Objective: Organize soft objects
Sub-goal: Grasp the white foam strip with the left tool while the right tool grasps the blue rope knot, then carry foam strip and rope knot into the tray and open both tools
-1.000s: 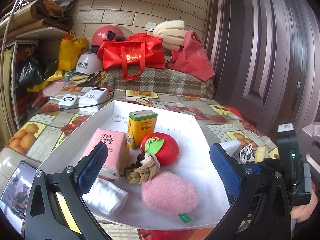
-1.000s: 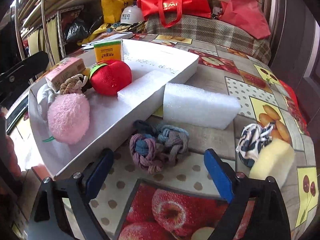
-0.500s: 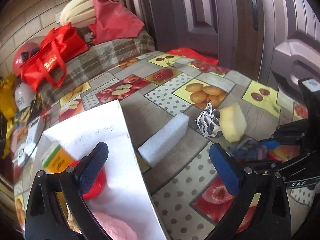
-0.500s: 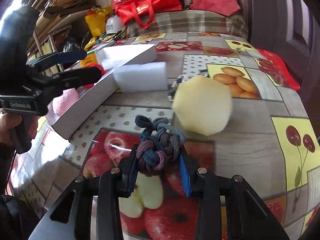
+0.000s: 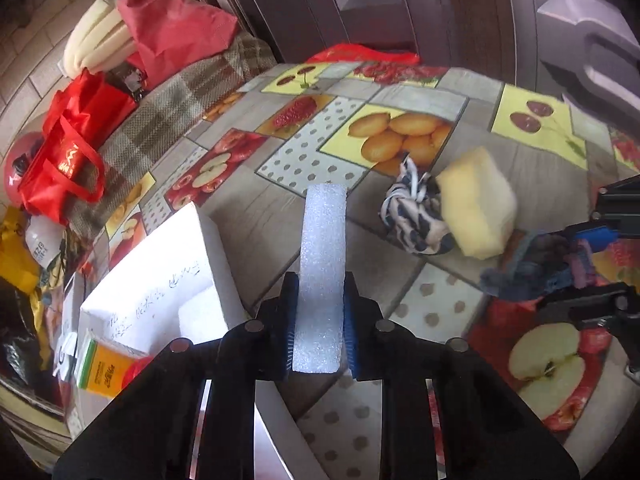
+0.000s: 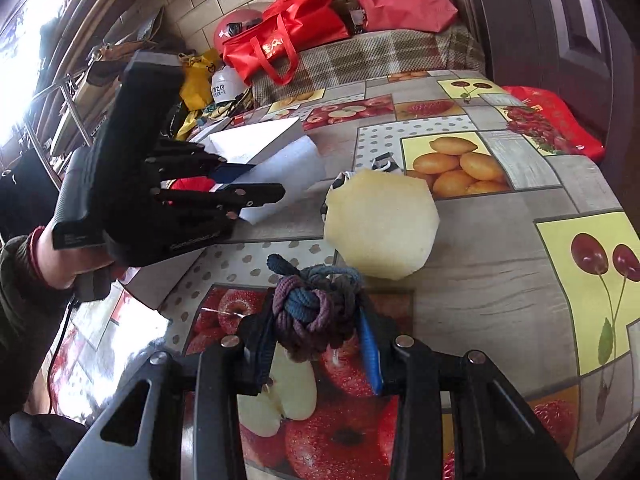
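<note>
The left gripper [image 5: 320, 328] was closed on the near end of the white foam block [image 5: 323, 256], its blue pads pressed flat on the block's two long faces, the rest of the block reaching out ahead over the fruit-patterned table [image 5: 436, 304]. The right gripper [image 6: 316, 344] was clamped around the knotted blue and purple rope toy [image 6: 316, 312], which bulged above and ahead of the jaws near the table's front edge. The white tray [image 5: 160, 280] stood toward the left edge of the table, just beside the foam block; a yellow box [image 5: 100, 368] and something red were seen inside it. The yellow sponge [image 6: 380, 224] and the black and white rope knot [image 5: 416, 216] lay touching each other near the middle of the table, not yet put away.

The step in hand was judged to be the lifting of both grasped pieces for carriage to the tray. The foam was held by one end only, so it was thought best lifted straight up before being swung, lest the far end drag on the cloth or catch the tray's rim. A gentle squeeze was considered enough, as the foam would dent under more. The rope toy was likely to sag or slip from a partial grip, so a level, unhurried carry was advised. As the two grippers stood near each other, one was better moved to the tray before the other.
</note>
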Tool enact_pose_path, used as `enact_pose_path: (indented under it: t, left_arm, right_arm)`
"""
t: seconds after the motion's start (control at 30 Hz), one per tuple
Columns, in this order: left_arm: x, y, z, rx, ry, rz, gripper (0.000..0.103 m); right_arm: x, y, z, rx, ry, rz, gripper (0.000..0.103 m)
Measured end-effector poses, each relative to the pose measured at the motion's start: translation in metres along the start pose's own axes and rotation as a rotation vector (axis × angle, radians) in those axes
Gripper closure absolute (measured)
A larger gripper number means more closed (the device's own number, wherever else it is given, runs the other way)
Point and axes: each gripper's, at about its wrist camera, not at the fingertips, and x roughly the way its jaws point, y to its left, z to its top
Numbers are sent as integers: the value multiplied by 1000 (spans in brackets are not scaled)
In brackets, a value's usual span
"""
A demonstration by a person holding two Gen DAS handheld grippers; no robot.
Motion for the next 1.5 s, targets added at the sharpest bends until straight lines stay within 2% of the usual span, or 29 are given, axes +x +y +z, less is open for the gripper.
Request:
enact_pose_path:
  t: [0.13,0.27,0.37,0.47,0.63,0.93,1.23,1.5]
  left_arm:
    - [-63,-9,-33,-110,-198,-9,84]
    - [-106,-6,-76,-243,-305,-10,84]
    - [-114,1,-107,-287,-342,112,84]
    - [-122,25,-121,-395,-379,173,84]
    - [-121,57,-139,-505,-399,186,84]
    - [-131,78,-160,-559,-429,224,84]
    - [-137,117,-188,-646,-406,263,84]
    - [-131,114,-185,-616,-373,261,83]
  right_arm:
    - [-19,11,-2,-47,-100,-48,66]
    - [-28,26,-2,-103,-175,-98,66]
    - [-34,32,-1,-86,-247,-89,66]
    - [-37,40,1,-44,-311,-44,66]
    - [-23,64,4,-102,-315,-52,66]
    - [-2,79,8,-119,-268,-38,66]
    - [27,115,15,-194,-242,19,67]
    - [58,152,28,-271,-236,65,67]
